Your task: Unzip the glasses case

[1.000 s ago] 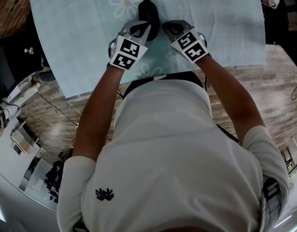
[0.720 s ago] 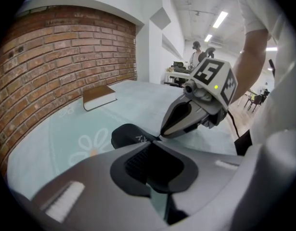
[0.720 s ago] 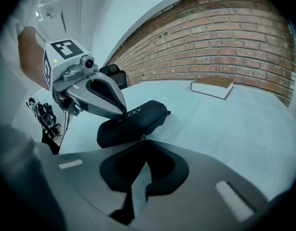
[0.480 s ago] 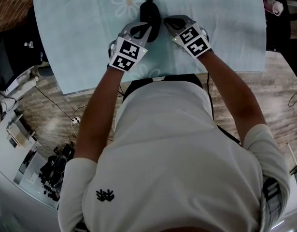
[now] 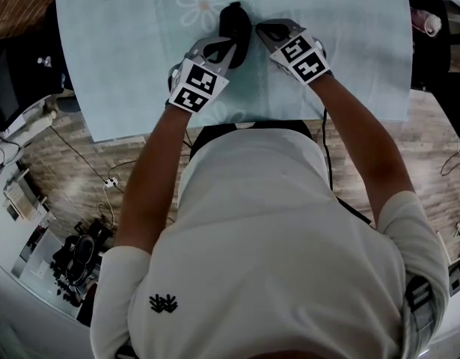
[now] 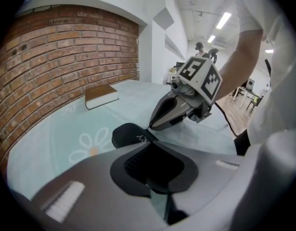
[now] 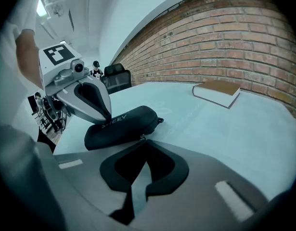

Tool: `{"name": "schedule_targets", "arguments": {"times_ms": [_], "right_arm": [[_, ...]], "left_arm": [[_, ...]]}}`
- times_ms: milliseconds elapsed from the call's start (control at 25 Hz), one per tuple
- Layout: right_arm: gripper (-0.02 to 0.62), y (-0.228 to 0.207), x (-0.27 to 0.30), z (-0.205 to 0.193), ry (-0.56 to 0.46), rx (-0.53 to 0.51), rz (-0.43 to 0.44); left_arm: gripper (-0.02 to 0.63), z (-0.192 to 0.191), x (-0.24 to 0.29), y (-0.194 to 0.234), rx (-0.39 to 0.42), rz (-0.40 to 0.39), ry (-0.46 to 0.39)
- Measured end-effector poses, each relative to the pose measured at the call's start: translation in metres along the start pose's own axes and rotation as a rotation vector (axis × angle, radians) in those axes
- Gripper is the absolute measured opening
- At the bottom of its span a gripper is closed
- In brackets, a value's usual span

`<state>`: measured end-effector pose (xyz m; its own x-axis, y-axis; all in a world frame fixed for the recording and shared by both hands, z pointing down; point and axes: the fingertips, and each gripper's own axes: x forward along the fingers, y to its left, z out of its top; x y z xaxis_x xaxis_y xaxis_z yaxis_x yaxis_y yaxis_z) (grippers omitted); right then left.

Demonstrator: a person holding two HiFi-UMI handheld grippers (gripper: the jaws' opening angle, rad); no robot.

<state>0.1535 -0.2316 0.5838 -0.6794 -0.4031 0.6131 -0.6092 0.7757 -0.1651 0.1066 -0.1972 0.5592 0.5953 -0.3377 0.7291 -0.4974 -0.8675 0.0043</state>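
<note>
- Just ahead of my left gripper [image 6: 148,144] lies the black glasses case [image 6: 130,134], flat on the pale blue cloth [image 6: 51,143] — its near end meets the tips.
- My left jaws are pressed together, with only a thin slit between them lower down. In the right gripper view their tips bear on the top of the case near the end closest to me, by the white lettering. Whether they nip any fabric I cannot tell.
- My right gripper [image 7: 144,140] comes in at the case's long side, across from the left one, and its jaws are closed up tight as well.
- Right at those tips sits the small zipper pull [image 7: 139,138] on the case's seam — the right jaws pinch it, as far as I can read it.
- Along the side facing the right gripper the case looks closed. A little tab [image 7: 160,121] sticks out at its far end.
- In the head view the two grippers flank the case, with the left tips on its near half and the right tips just beside its right edge.
- Beyond the case, well past both grippers, a closed book [image 7: 217,93] lies on the cloth near the brick wall [image 7: 225,47].
- A printed daisy [image 6: 87,148] shows on the cloth just left of my left jaws.
</note>
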Motion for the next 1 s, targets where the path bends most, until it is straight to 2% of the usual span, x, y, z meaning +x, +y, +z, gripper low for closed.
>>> {"name": "schedule_targets", "arguments": {"times_ms": [1000], "right_arm": [[0.000, -0.031, 0.016, 0.020, -0.003, -0.116, 0.103]], "left_arm": [[0.055, -0.002, 0.001, -0.003, -0.044, 0.012, 0.017]]}}
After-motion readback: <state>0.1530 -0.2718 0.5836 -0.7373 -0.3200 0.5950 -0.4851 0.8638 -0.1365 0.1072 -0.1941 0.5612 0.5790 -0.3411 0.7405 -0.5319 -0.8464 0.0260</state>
